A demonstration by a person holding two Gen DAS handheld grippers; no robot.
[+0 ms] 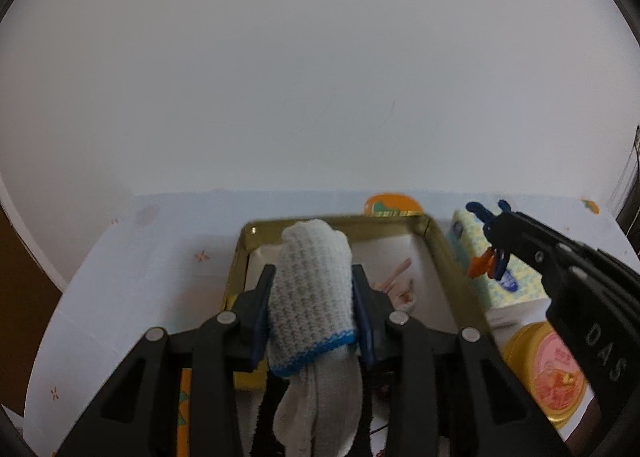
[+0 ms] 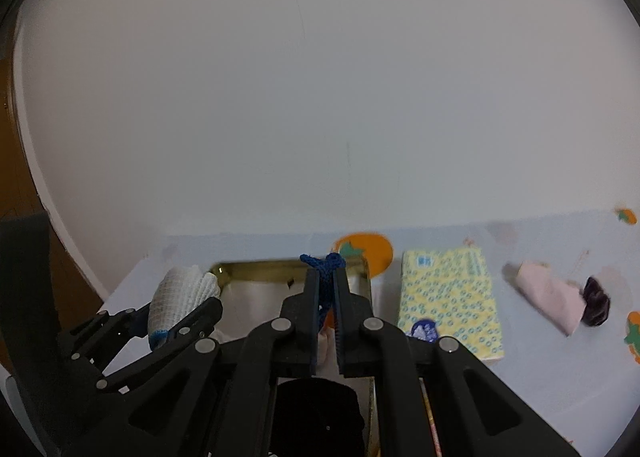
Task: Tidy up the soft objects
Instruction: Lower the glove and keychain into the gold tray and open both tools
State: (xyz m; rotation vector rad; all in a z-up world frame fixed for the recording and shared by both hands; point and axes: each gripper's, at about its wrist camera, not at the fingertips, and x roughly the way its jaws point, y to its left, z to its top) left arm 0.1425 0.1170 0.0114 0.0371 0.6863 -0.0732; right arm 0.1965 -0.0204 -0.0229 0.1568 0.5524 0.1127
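My left gripper point(image 1: 313, 275) is shut on a white knitted glove with a blue cuff point(image 1: 310, 293); its fingers hang down below. It is held above a gold tin box point(image 1: 438, 253) lined with white, where a pink item point(image 1: 400, 283) lies. My right gripper point(image 2: 327, 277) is shut on a blue knitted cord with an orange piece point(image 2: 325, 264), above the same tin point(image 2: 248, 268). The glove also shows in the right wrist view point(image 2: 180, 295), and the right gripper in the left wrist view point(image 1: 494, 241).
A yellow patterned tissue pack point(image 2: 452, 297) lies right of the tin. A pink cloth point(image 2: 548, 295) and a dark purple item point(image 2: 596, 307) lie farther right. A round tin lid with a pink label point(image 1: 552, 371) sits near the front. A white wall stands behind the table.
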